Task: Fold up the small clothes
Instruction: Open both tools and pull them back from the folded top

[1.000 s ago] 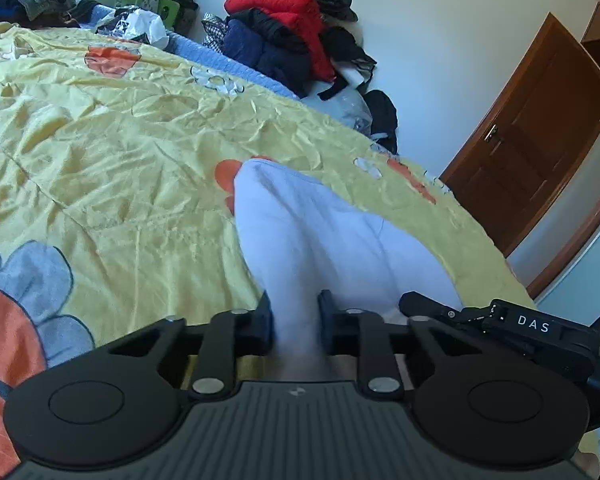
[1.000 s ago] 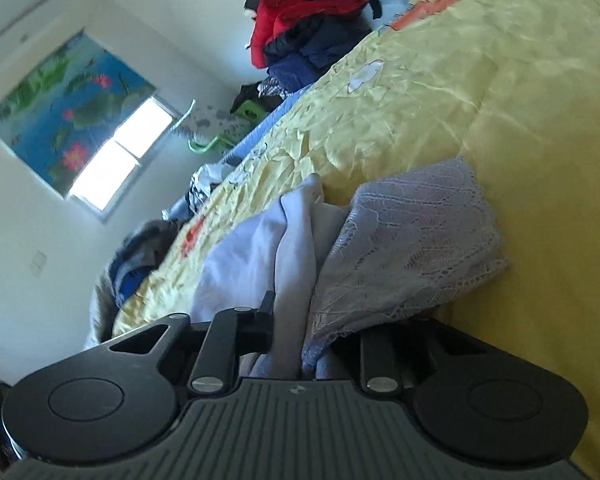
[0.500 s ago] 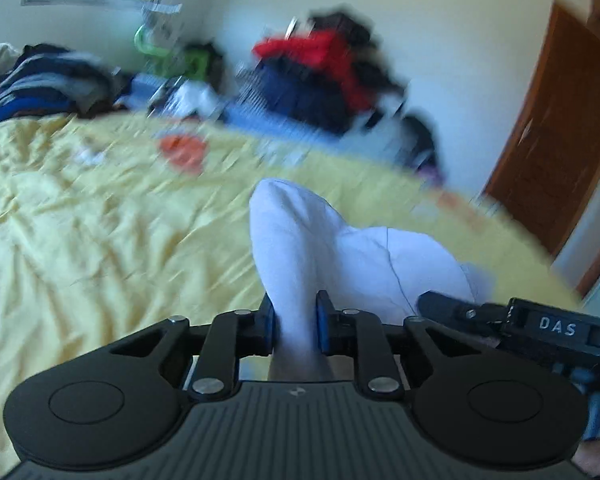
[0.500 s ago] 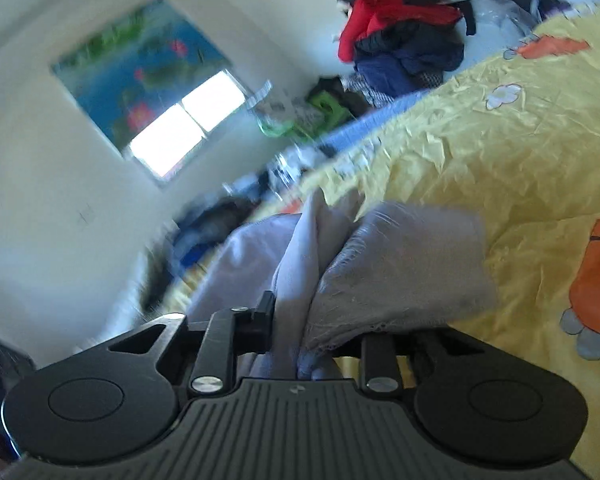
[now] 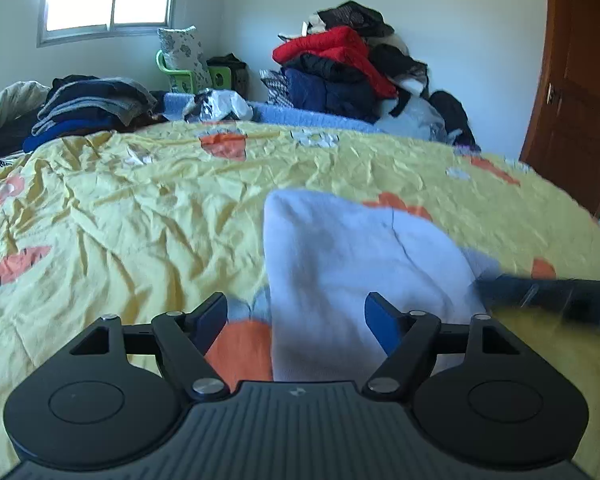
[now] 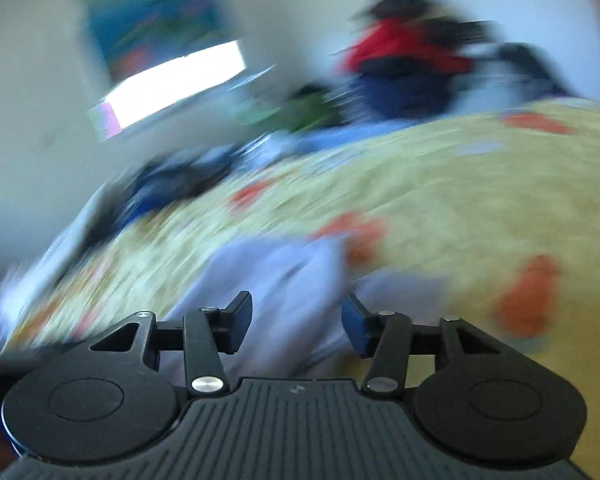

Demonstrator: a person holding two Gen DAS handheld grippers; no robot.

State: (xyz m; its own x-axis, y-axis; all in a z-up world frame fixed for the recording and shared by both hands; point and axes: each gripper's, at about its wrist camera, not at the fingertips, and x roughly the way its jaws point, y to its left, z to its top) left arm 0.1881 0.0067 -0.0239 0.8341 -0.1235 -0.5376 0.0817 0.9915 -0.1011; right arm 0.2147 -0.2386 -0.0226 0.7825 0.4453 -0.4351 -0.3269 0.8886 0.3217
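A small pale lavender garment (image 5: 352, 264) lies folded on the yellow flowered bedspread (image 5: 140, 216). My left gripper (image 5: 296, 312) hovers just above its near end. Its jaws are opening and stand wide, with the cloth below and between them but untouched by the pads. The right wrist view is badly blurred. There the same garment (image 6: 276, 276) lies ahead of my right gripper (image 6: 296, 316). Its jaws are opening too, and the pads stand clear of the cloth. The other gripper's dark arm (image 5: 548, 296) shows blurred at the right of the left wrist view.
A tall pile of red, navy and black clothes (image 5: 348, 68) rises beyond the bed's far edge. Folded dark garments (image 5: 88, 100) are stacked at the far left near the window. A brown wooden door (image 5: 576, 92) stands at the right. Open bedspread spreads left of the garment.
Both grippers have let go of the pale garment and their jaws have spread. Both have drawn back and risen, and the views have levelled. The garment now rests on the bedspread.
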